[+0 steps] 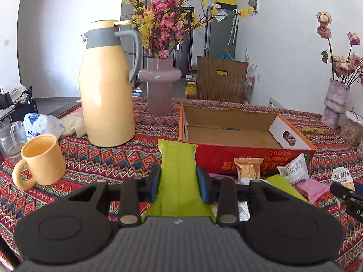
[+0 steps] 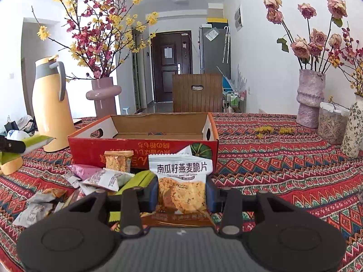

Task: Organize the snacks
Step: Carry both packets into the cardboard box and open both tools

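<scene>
Left wrist view, left to right. A pale yellow ceramic mug (image 1: 40, 159) stands at lower left, and a tall yellow thermos jug with a grey collar and handle (image 1: 106, 86) stands behind it at centre left. The left gripper (image 1: 179, 182) is clamped on a flat lime-green foil snack packet (image 1: 178, 167), held clear of the patterned red tablecloth (image 1: 109, 156). The open red cardboard box with a bare brown interior (image 1: 229, 133) sits right of centre and looks empty.

Right wrist view, left to right. A loose heap of small wrapped snacks (image 2: 90, 176) lies at lower left. The right gripper (image 2: 181, 188) is closed on a white oat-crisp packet with black printed characters (image 2: 181, 181).

Risks, as judged:
- Both packets are slick and held only by their edges, so either may slip during carry.
- A wide leftward swing could strike the mug or jug.
- Both grippers head for one box and may collide at its near wall.
</scene>
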{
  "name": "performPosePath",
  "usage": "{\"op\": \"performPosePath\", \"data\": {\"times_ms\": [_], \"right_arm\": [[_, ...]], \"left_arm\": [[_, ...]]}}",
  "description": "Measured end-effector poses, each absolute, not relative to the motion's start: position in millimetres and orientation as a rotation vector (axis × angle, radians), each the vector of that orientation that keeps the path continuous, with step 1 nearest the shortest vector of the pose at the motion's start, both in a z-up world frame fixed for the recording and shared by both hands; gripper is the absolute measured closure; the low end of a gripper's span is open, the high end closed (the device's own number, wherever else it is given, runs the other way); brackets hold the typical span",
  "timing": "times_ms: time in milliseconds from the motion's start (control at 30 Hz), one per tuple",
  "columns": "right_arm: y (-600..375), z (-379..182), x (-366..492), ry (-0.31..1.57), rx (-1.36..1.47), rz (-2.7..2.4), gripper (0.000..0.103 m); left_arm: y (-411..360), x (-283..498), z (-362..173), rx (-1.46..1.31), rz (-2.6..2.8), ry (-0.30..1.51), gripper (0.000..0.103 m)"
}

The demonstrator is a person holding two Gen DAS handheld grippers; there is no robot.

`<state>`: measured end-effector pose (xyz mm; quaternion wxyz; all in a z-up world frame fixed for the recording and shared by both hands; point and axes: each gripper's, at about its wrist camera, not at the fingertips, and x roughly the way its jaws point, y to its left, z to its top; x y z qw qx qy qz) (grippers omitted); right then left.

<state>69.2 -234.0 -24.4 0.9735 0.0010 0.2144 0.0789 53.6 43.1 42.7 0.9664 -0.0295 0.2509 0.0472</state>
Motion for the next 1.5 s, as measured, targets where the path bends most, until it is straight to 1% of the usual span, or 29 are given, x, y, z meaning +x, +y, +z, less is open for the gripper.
{"op": "performPosePath", "data": {"times_ms": [167, 367, 633, 767, 967, 1200, 1233, 1267, 1300, 1333, 1367, 1400, 1433, 1467, 1500], "right_arm": [[-229.5, -9.1, 93.4, 0.396, -0.009, 0.165, 0.063], [-224.4, 2.8, 140.6, 0.402, -0.017, 0.184, 0.063], [-216.5, 8.0, 219.3, 0.457, -0.002, 0.206, 0.063], [-212.1, -1.7, 253.0, 0.503, 0.010, 0.204, 0.063], [-211.1, -20.8, 271.2, 0.529, 0.017, 0.201, 0.063], [-207.4, -26.8, 270.6, 0.523, 0.003, 0.208, 0.061], [-207.4, -26.2, 268.8, 0.517, 0.002, 0.205, 0.055], [-208.3, -25.5, 267.4, 0.512, 0.007, 0.204, 0.041], [-210.0, -24.1, 265.3, 0.505, 0.018, 0.201, 0.032], [-211.8, -22.8, 262.8, 0.495, 0.026, 0.197, 0.018], [-213.5, -21.1, 259.9, 0.483, 0.029, 0.191, 0.014], [-215.3, -19.3, 257.2, 0.471, 0.033, 0.187, 0.013], [-217.1, -17.9, 254.8, 0.462, 0.040, 0.186, 0.009], [-219.2, -16.4, 252.7, 0.454, 0.049, 0.186, 0.001], [-220.8, -15.5, 251.1, 0.447, 0.055, 0.182, 0.000]], "left_arm": [[30.5, 78.7, 55.4, -0.061, 0.068, 0.483, 0.068], [15.1, 118.9, 60.0, -0.059, 0.044, 0.485, 0.068], [4.2, 183.8, 53.3, -0.057, 0.077, 0.527, 0.068], [8.5, 218.3, 39.2, -0.074, 0.124, 0.567, 0.068], [18.0, 242.8, 14.9, -0.101, 0.151, 0.597, 0.068], [14.5, 244.4, 3.7, -0.080, 0.132, 0.599, 0.068], [14.7, 243.1, 3.8, -0.080, 0.129, 0.595, 0.068], [14.8, 241.4, 4.1, -0.079, 0.129, 0.590, 0.065], [14.5, 240.0, 4.4, -0.075, 0.128, 0.586, 0.054], [14.1, 238.1, 5.2, -0.073, 0.128, 0.576, 0.042], [13.8, 235.6, 6.3, -0.073, 0.129, 0.561, 0.035], [13.8, 233.4, 8.4, -0.073, 0.133, 0.542, 0.021], [13.7, 230.5, 10.2, -0.073, 0.137, 0.525, 0.009], [13.6, 227.3, 12.1, -0.075, 0.140, 0.505, 0.004], [13.5, 223.7, 14.3, -0.078, 0.142, 0.478, 0.000]]}}
